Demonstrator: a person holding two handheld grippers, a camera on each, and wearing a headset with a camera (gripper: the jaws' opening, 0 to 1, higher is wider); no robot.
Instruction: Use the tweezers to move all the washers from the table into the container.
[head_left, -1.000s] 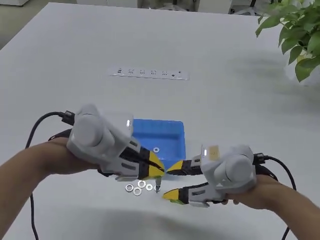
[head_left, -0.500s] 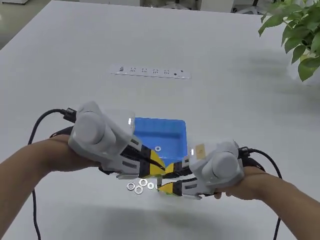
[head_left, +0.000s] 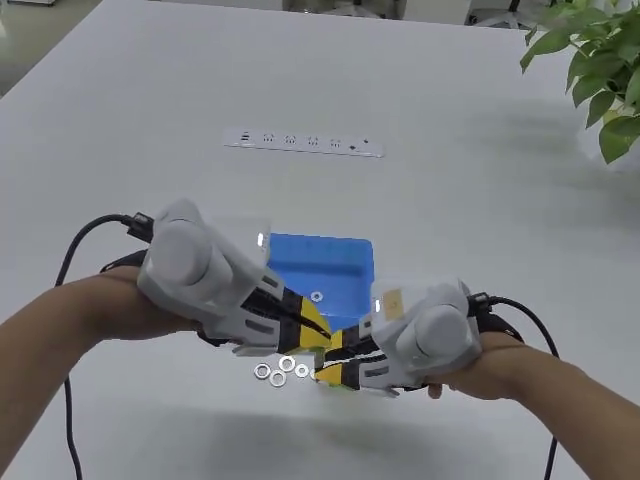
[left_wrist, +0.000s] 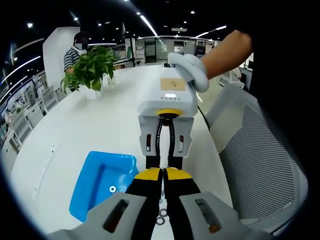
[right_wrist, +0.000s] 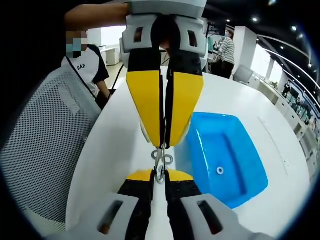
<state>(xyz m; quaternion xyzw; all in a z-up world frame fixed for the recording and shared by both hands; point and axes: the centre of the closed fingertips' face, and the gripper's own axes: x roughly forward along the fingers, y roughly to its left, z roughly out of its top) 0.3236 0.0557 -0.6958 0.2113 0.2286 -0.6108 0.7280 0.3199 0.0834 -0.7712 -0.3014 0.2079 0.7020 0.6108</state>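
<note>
**A:** Who has the tool?

**B:** The left gripper (left_wrist: 161, 171) is clenched on the tweezers (right_wrist: 159, 167), whose steel legs stick out past its fingertips toward the table (head_left: 450, 200). The right gripper (right_wrist: 159, 176) meets it nose to nose, with its jaws drawn in close on either side of those legs. Whether they actually pinch the steel, I can't tell.

**A:** And the washers?

**B:** A small cluster of washers (head_left: 262, 373), four that I can count, lies loose on the table just beneath the left fingertips, on the person's side. One more washer (head_left: 316, 297) lies inside the blue container (head_left: 335, 255), which sits just beyond both sets of fingertips (so the carry looks short).

**A:** So the step in hand is a pick?

**B:** I'd judge so: the left gripper steadies the tool while the right squeezes the legs shut on one washer.

**A:** How would you do it well?

**B:** Take the washer nearest the tips and catch it by its rim, one leg through the hole. Press gently, since too hard a squeeze could cross the tips and flick the washer away. Hold the left gripper steady while the right closes. Lift both together, and let go low over the container.
</note>
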